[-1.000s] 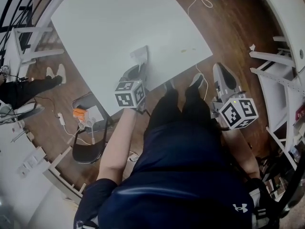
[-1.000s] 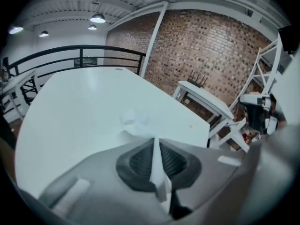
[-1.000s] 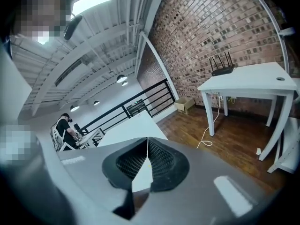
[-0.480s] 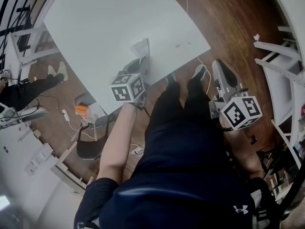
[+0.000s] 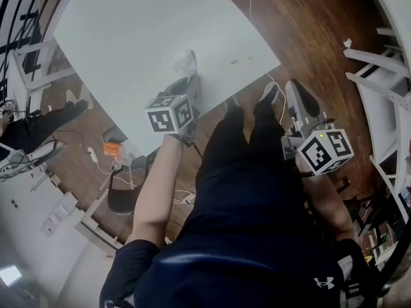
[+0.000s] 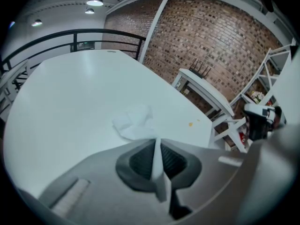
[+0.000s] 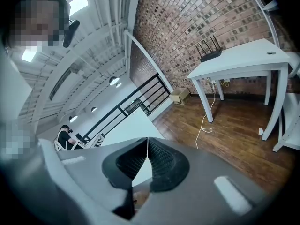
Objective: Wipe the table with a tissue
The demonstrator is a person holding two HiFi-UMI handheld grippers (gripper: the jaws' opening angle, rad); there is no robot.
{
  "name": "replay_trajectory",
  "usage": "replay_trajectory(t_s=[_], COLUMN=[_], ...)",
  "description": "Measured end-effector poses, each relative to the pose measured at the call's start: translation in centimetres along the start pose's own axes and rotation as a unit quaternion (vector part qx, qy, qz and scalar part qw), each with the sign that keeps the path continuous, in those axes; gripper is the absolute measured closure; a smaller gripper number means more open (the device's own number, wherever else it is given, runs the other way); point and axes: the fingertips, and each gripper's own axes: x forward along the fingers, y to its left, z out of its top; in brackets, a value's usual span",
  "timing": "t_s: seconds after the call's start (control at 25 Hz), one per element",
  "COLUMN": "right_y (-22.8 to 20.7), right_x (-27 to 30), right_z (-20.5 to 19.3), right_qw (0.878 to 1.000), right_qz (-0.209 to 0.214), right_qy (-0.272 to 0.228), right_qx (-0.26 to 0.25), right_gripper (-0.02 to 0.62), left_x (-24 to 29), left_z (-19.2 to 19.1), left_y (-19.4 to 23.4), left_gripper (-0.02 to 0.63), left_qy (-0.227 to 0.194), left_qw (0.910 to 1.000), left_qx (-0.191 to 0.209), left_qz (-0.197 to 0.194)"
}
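A crumpled white tissue lies on the white table near its front edge. My left gripper sits just behind it, low over the table edge. Its jaws are shut on a thin strip of the tissue. A small orange spot marks the table to the tissue's right. My right gripper hangs off the table to the right, above the wooden floor. It is shut with nothing between its jaws.
A dark chair and an orange item stand on the floor left of my arm. White shelving lines the right side. A white desk with a router, a floor cable and a black railing are farther off.
The head view has shifted slightly. Both grippers and the tissue keep nearly the same places relative to the table edge.
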Motion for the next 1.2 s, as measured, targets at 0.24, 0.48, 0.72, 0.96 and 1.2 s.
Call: replay_trajectory(t_s=[0.24,0.48,0.72,0.96,1.2], right_y=[-1.1,-2.1,-3.1,-3.6,-4.1], right_x=[-0.3,-0.8,-1.1,-1.0,-1.2], right_z=[-0.1,-0.3,-0.3,-0.3,0.1], right_qw=[1.0,1.0,0.999,0.999,0.999], right_qz=[-0.011,-0.014,-0.023,-0.024,-0.025], right_qy=[0.003,0.002,0.006,0.008,0.008], right_qx=[0.012,0.017,0.022,0.025,0.027], right_gripper=[0.581,0.581,0.581,0.581,0.582], left_x=[0.9,2.0,2.6,3.2,4.1], left_z=[-0.2,0.3,0.9,1.8,1.8], left_y=[-1.5,-3.1,-3.5,-4.6,-6.5], left_gripper=[0.6,0.6,0.6,0.6,0.6], left_qy=[0.017,0.021,0.017,0.01,0.017], left_qw=[0.9997,0.9993,0.9993,0.9989,0.998], left_qx=[0.007,0.016,0.006,-0.003,0.005], left_qz=[-0.015,-0.025,-0.033,-0.046,-0.06])
